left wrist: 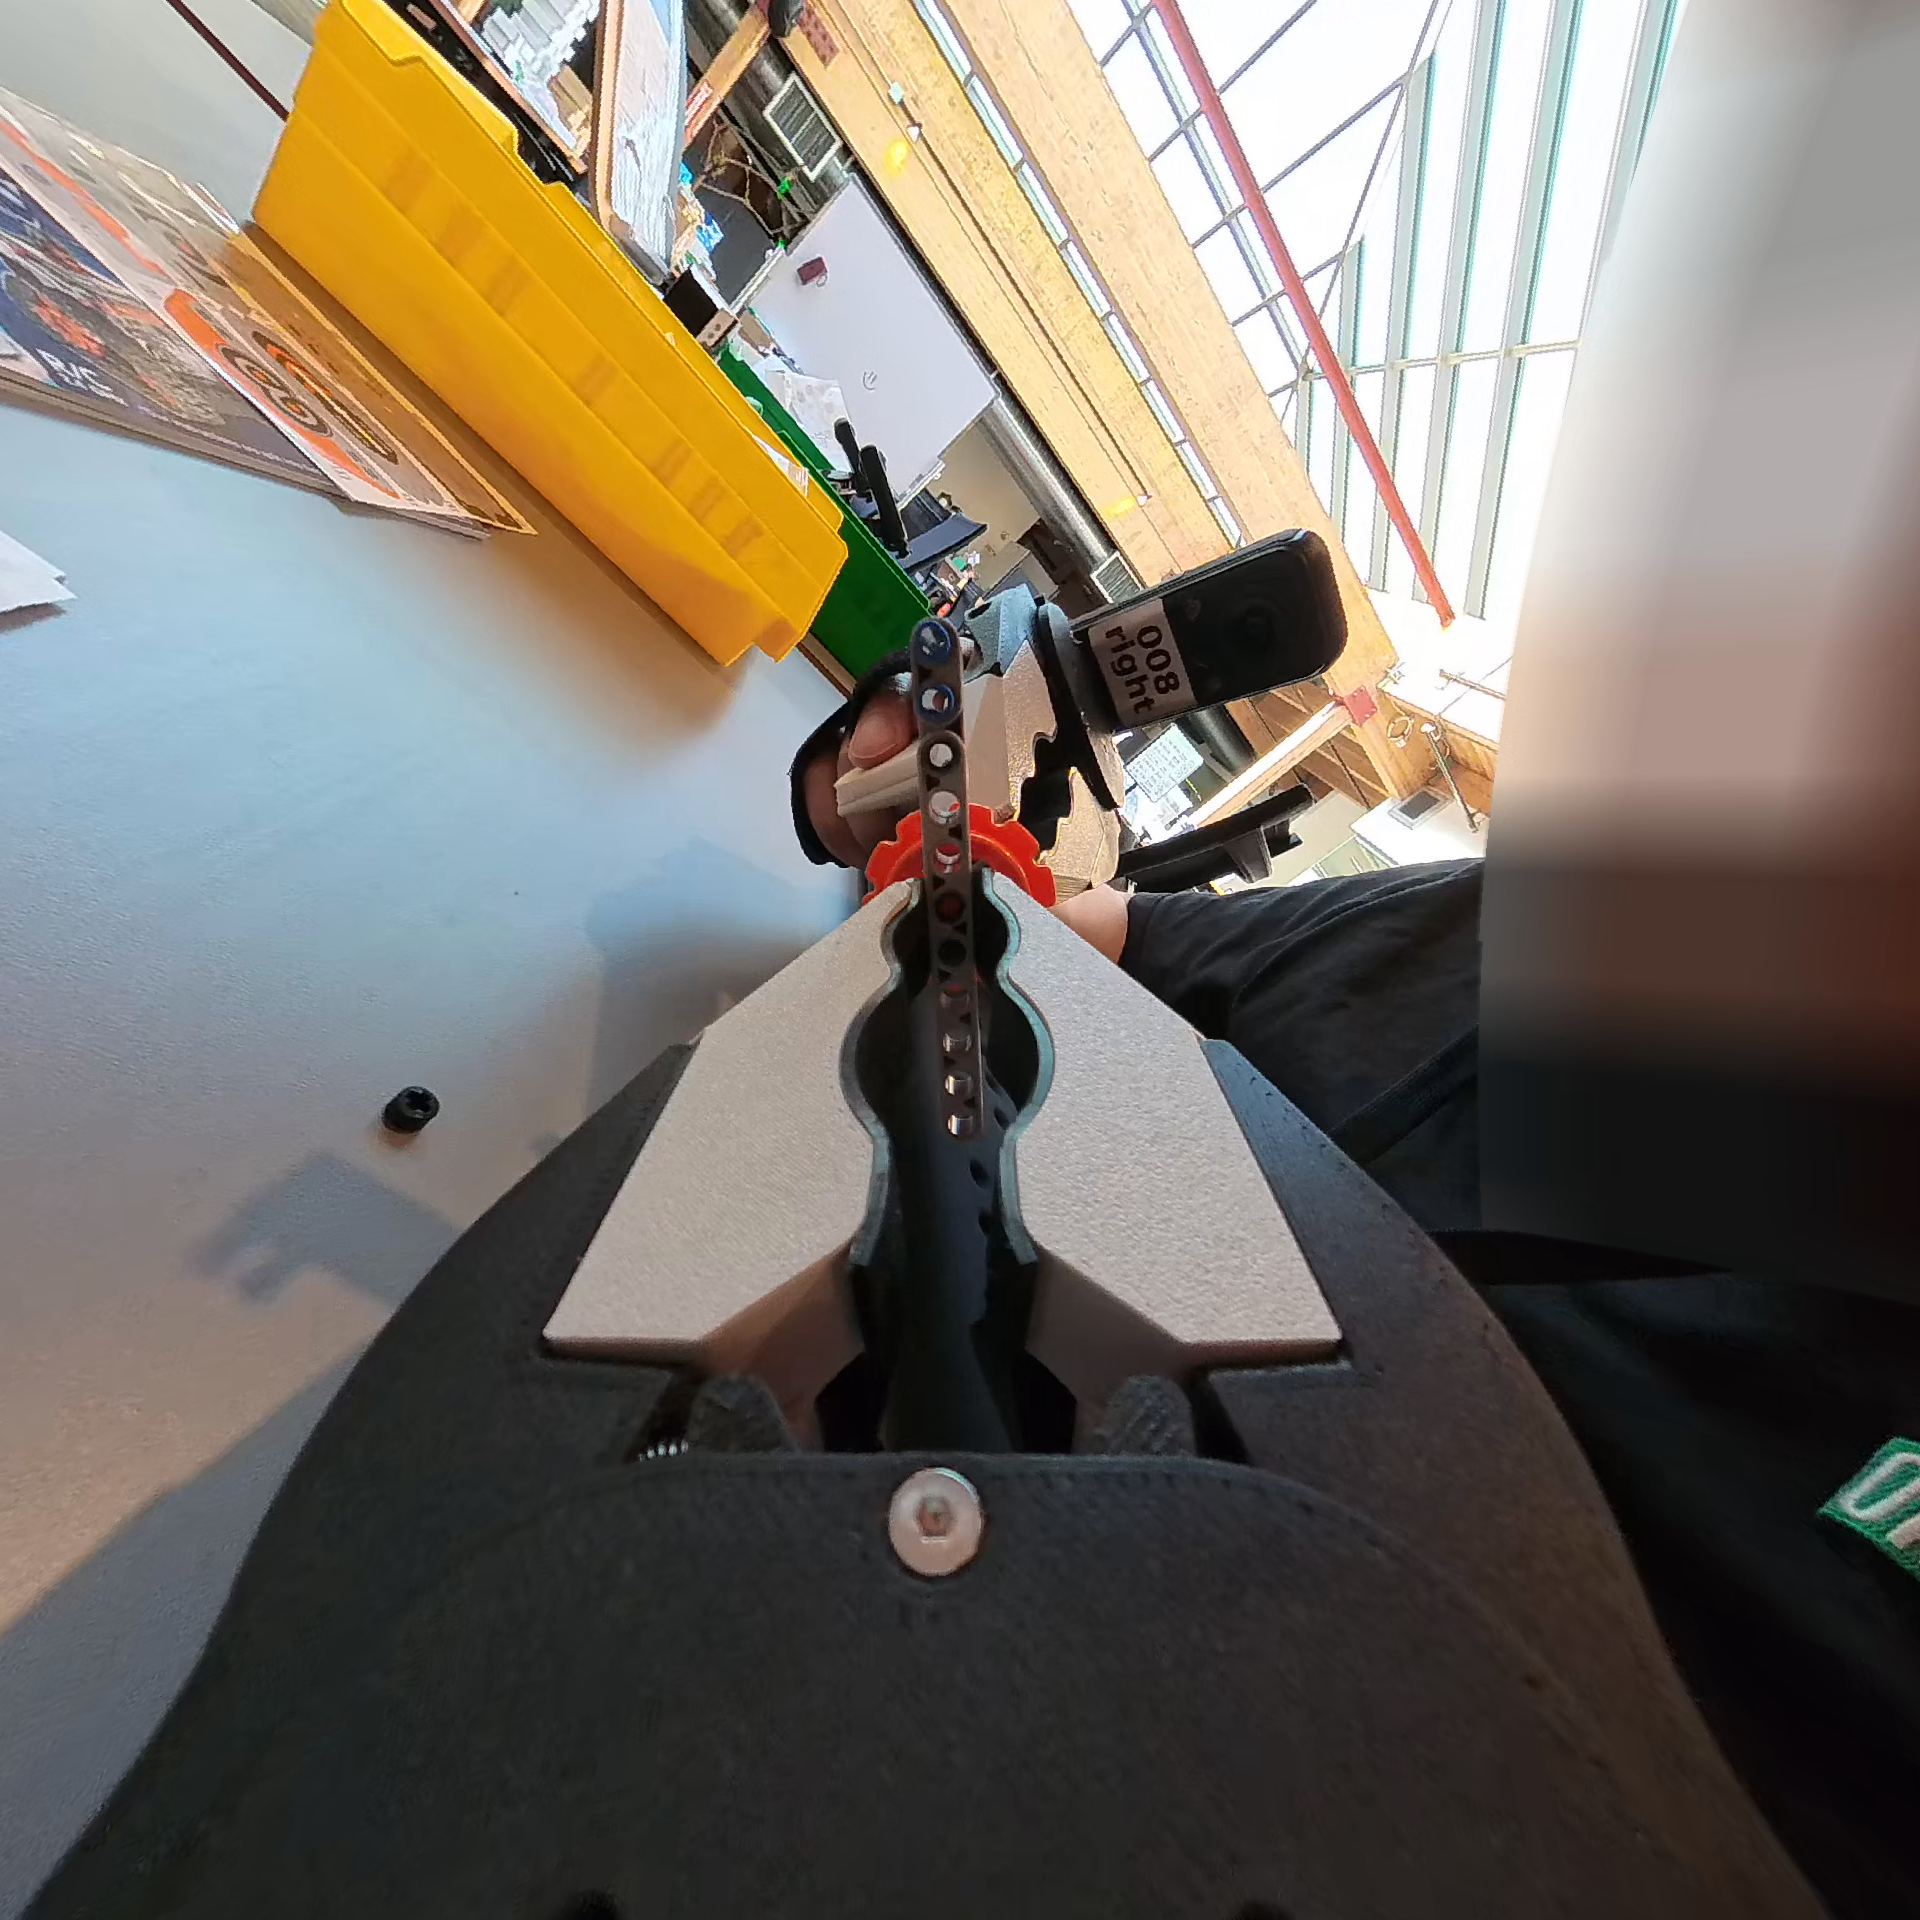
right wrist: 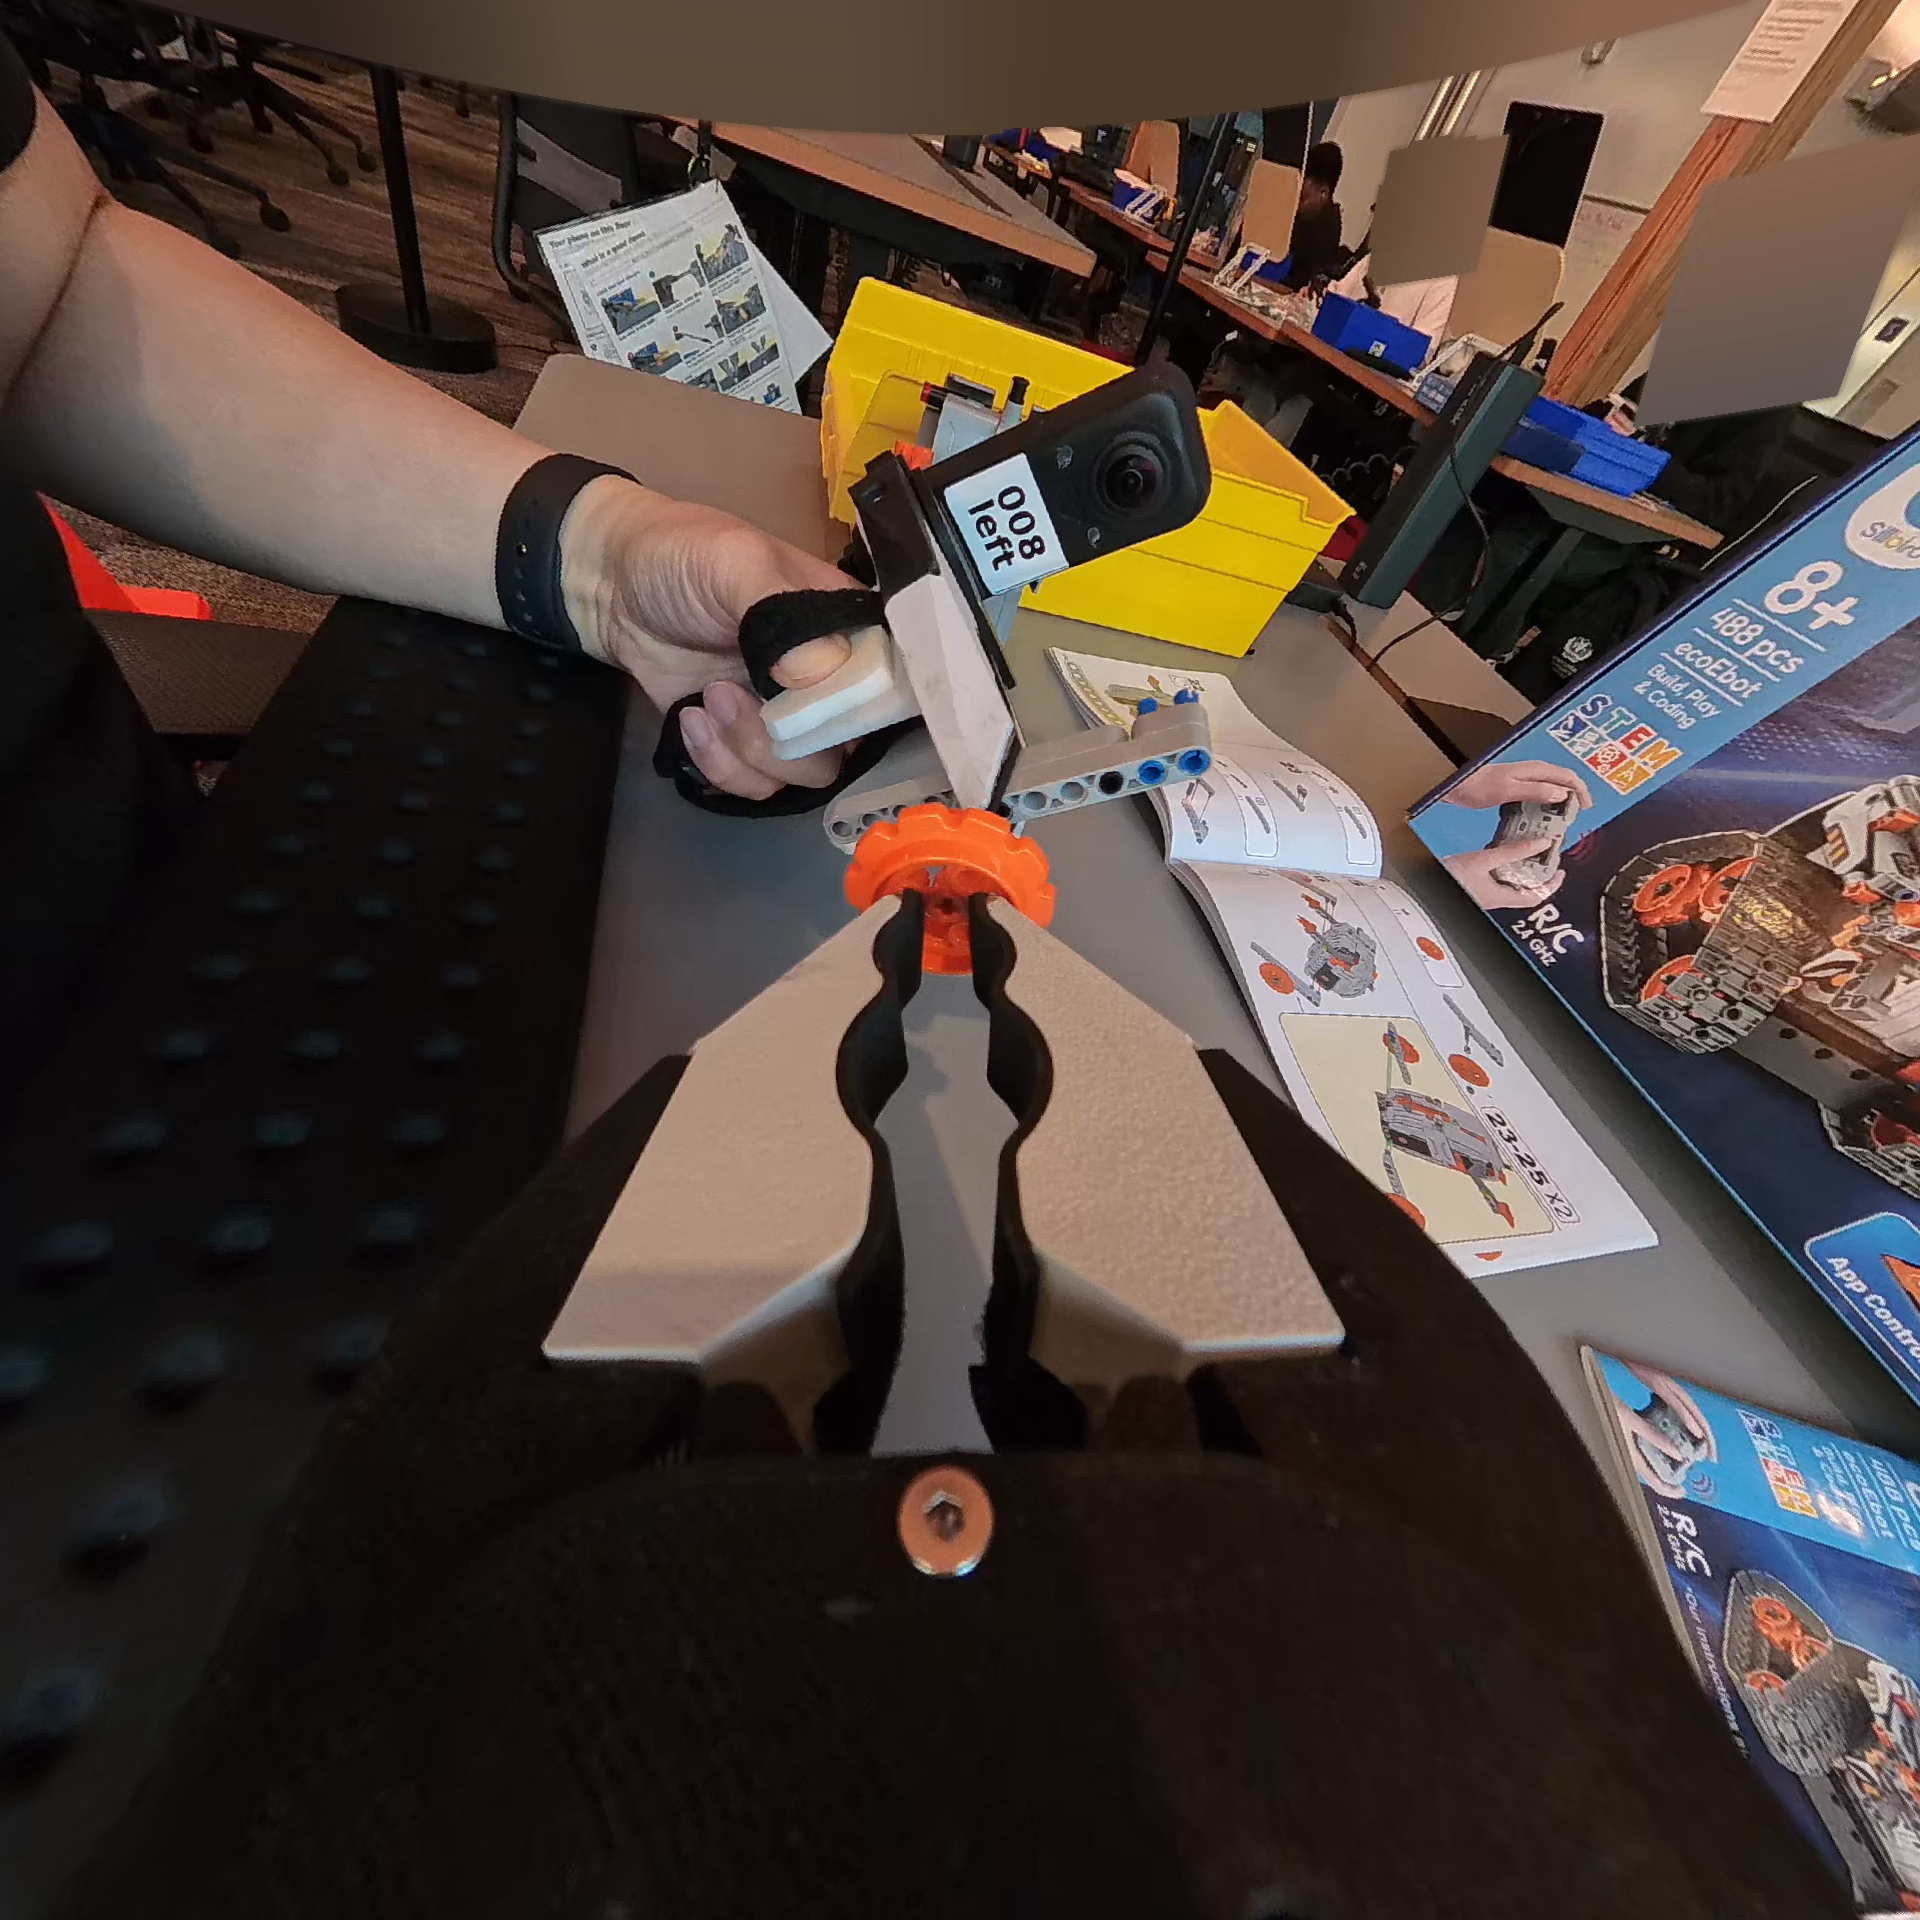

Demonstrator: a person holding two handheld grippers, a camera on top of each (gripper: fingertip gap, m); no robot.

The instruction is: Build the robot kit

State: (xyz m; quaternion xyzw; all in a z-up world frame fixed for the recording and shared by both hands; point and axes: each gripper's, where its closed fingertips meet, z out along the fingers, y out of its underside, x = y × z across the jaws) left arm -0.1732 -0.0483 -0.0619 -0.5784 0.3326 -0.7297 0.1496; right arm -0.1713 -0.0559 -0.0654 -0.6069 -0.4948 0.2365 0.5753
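Evidently to line the two parts up, the left gripper pinched a grey holed beam edge-on above the desk, while the right gripper clamped an orange toothed wheel just beside that beam's middle.

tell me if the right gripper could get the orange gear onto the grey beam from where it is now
Probably yes. The right gripper is shut on the orange gear, which sits right beside the grey beam held in the left gripper. Nothing shows between them, though actual contact is unclear.
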